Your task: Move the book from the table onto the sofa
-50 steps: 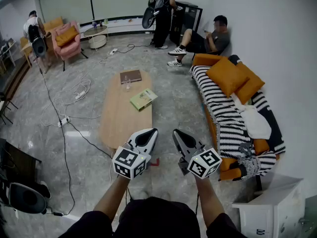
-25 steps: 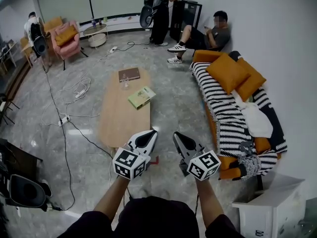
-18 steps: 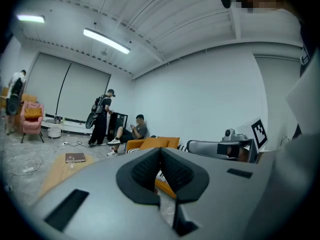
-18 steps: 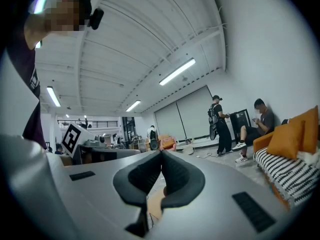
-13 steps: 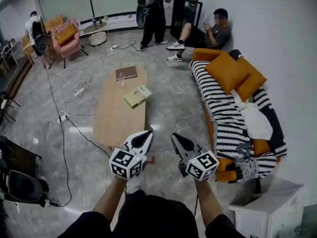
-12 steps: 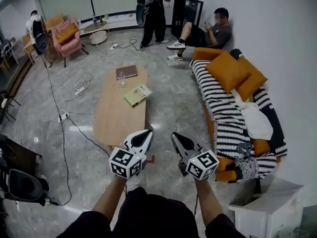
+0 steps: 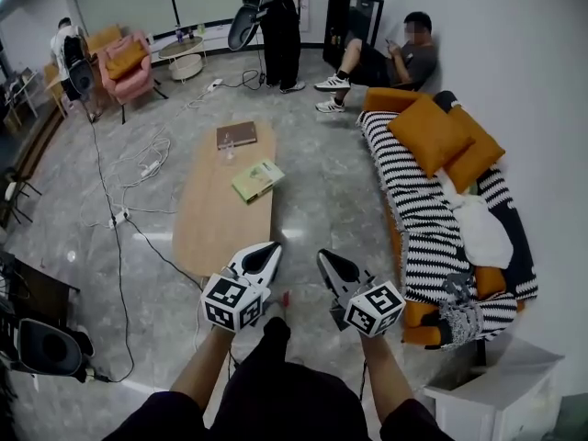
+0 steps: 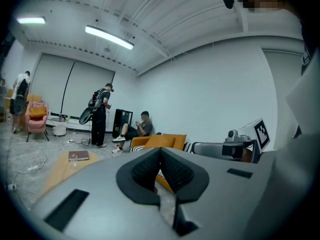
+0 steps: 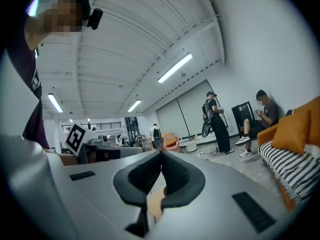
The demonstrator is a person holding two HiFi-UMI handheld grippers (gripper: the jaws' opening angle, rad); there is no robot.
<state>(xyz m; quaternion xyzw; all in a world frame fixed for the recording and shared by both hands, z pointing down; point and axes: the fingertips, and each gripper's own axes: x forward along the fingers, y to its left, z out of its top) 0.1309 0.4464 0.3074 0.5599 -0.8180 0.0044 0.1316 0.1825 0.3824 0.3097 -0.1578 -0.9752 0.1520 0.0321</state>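
A green book [image 7: 256, 179] lies on the long oval wooden table [image 7: 207, 228], with a brown book [image 7: 238, 135] and a small glass [image 7: 227, 155] at the table's far end. The striped sofa [image 7: 424, 219] with orange cushions [image 7: 430, 136] stands along the right wall. My left gripper [image 7: 272, 252] and right gripper [image 7: 324, 262] hang side by side over the floor, short of the table's near end, both shut and empty. In the left gripper view the brown book [image 8: 79, 155] shows far off, and the jaws [image 8: 160, 149] meet.
A person sits on the floor by the sofa's far end [image 7: 397, 59]. Another stands with a backpack [image 7: 278, 16] beyond the table. Cables [image 7: 138, 168] trail over the floor at left. A pink armchair [image 7: 124, 70] and round side table [image 7: 185, 58] stand at the back. White cabinet [image 7: 496, 393] at right.
I have stepped a little towards the table, both grippers moving along together. The standing person at the back has walked left. Both grippers stay shut.
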